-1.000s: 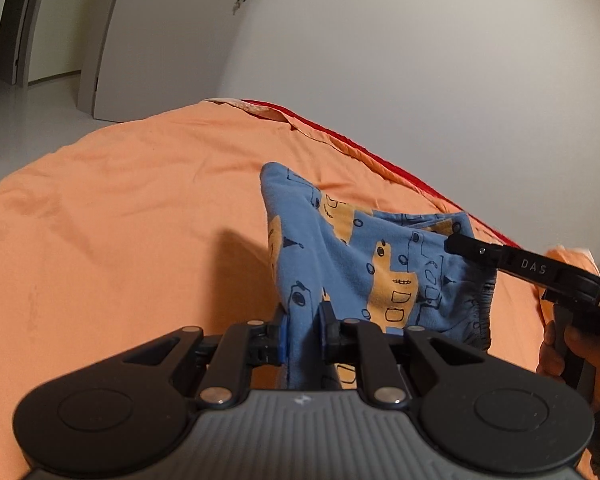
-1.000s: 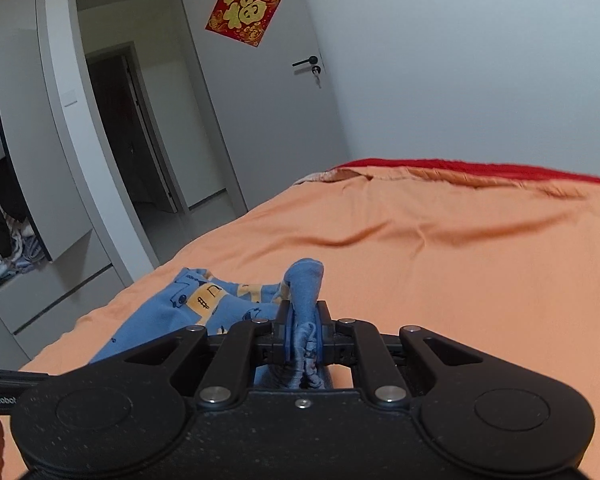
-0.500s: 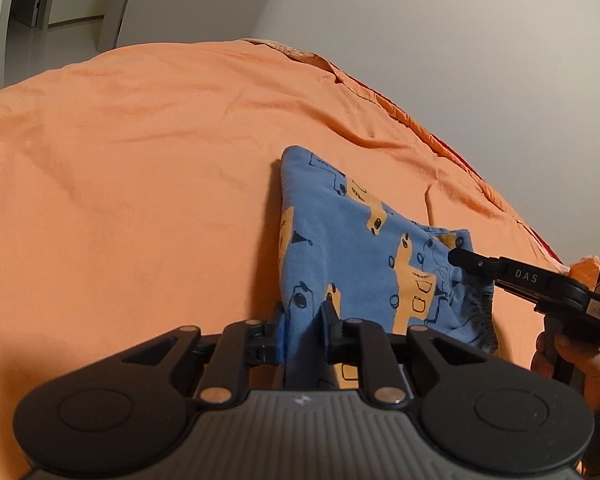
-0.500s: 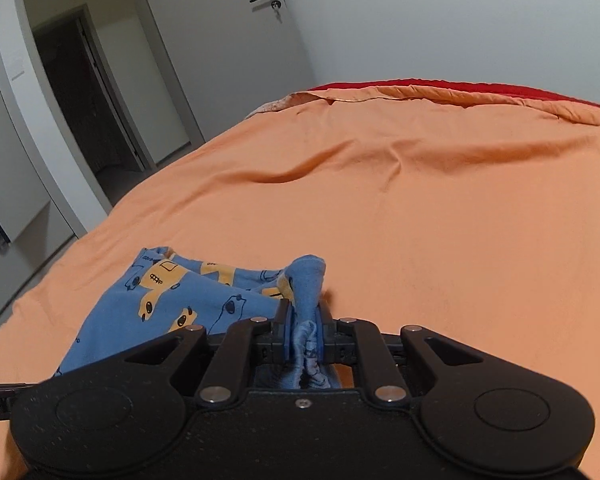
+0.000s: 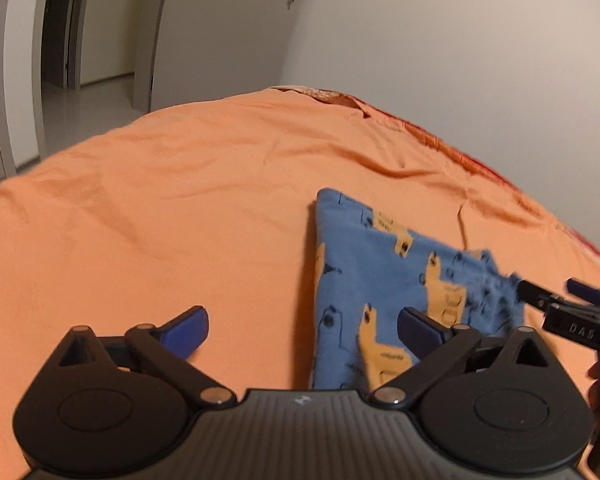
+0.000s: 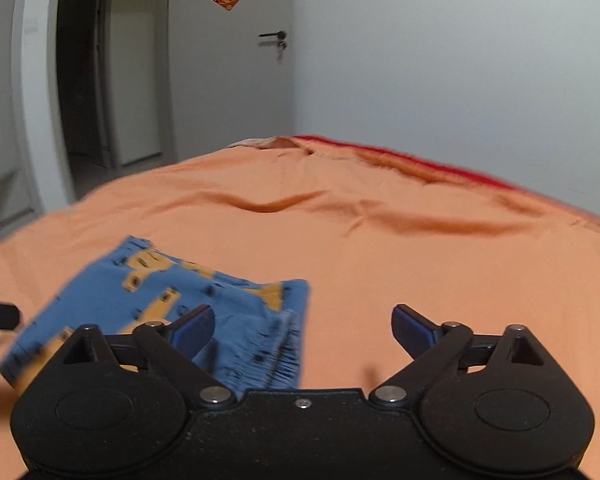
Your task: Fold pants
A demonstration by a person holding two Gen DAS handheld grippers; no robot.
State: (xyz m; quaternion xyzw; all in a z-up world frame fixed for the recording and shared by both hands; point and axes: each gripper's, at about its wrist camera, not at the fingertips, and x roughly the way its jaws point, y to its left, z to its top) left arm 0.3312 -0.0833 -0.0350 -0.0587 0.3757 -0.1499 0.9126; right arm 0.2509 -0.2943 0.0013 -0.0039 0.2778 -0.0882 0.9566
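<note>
The blue pants (image 5: 384, 280) with yellow prints lie folded flat on the orange bed sheet (image 5: 160, 216). My left gripper (image 5: 302, 326) is open and empty, its jaws wide apart just above the near edge of the pants. My right gripper (image 6: 302, 326) is open and empty too, with the pants (image 6: 172, 300) lying under its left finger, elastic waistband nearest. The right gripper also shows at the right edge of the left wrist view (image 5: 572, 312), at the pants' far corner.
The bed sheet (image 6: 420, 260) has shallow wrinkles and a red edge (image 6: 440, 168) along the white wall. A door with a handle (image 6: 274, 36) and an open doorway (image 5: 60, 40) lie beyond the bed's far end.
Both grippers have opened and let go of the pants. The pants have dropped flat onto the sheet. Both grippers have pulled back a little.
</note>
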